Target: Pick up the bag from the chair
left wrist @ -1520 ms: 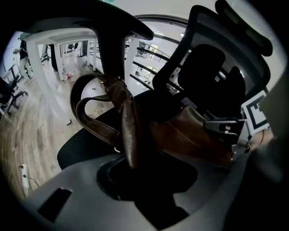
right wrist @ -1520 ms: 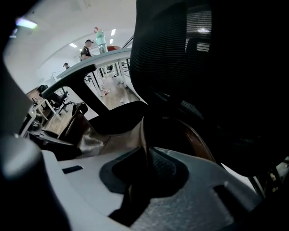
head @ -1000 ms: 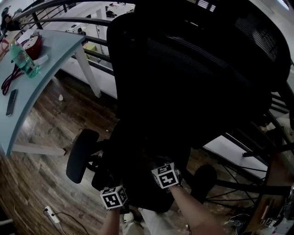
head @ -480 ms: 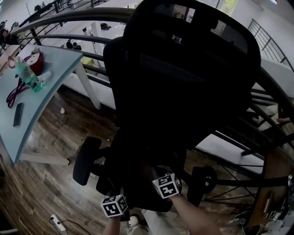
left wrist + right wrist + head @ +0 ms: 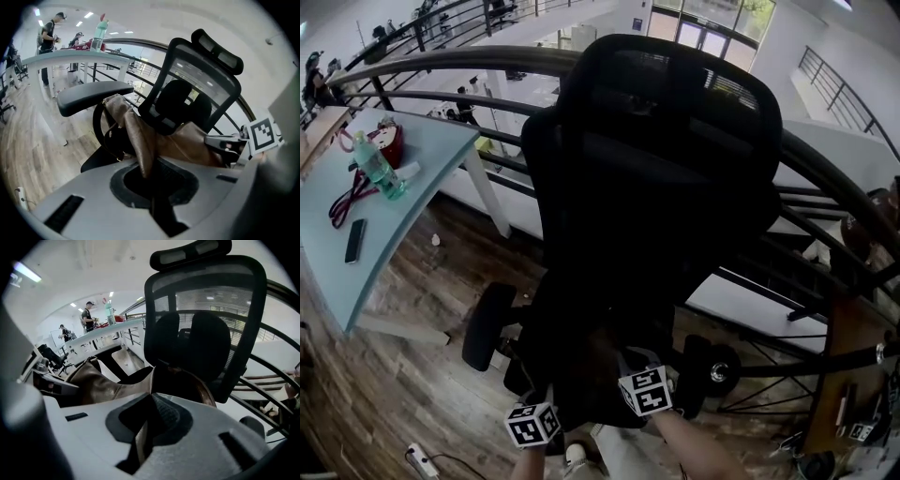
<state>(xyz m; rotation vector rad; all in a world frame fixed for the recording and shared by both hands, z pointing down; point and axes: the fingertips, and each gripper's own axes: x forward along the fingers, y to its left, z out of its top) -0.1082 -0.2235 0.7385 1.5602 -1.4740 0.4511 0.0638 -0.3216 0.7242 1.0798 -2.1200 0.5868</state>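
- Left gripper (image 5: 146,171): jaws clamped on a fold of the brown leather at the bag's (image 5: 187,143) near edge. The pads pinch the material with no gap.
- Right gripper (image 5: 149,414): also closed on the bag, with a leather edge running straight into its jaws.
- In the left gripper view, the right gripper sits at 3 o'clock, on the far end of the same bag. So the bag is slung between the two claws.
- The bag is in front of the chair's (image 5: 666,187) backrest and over the seat. The black strap loop (image 5: 97,126) hangs at 9 o'clock of the bag body. I can't tell whether its underside rests on the seat.
- In the head view both marker cubes are at 6 o'clock of the chair, left one lower. The bag itself is lost in the dark there.
- Armrest (image 5: 487,325) is at 7 o'clock of the chair, just above the left cube.
- Table (image 5: 422,202) is at 9 to 10 o'clock, well apart from the chair. On it are a green bottle (image 5: 378,167) and a flat black device (image 5: 355,240).
- Power strip (image 5: 420,459) lies on the wood floor (image 5: 384,375) at 8 o'clock.
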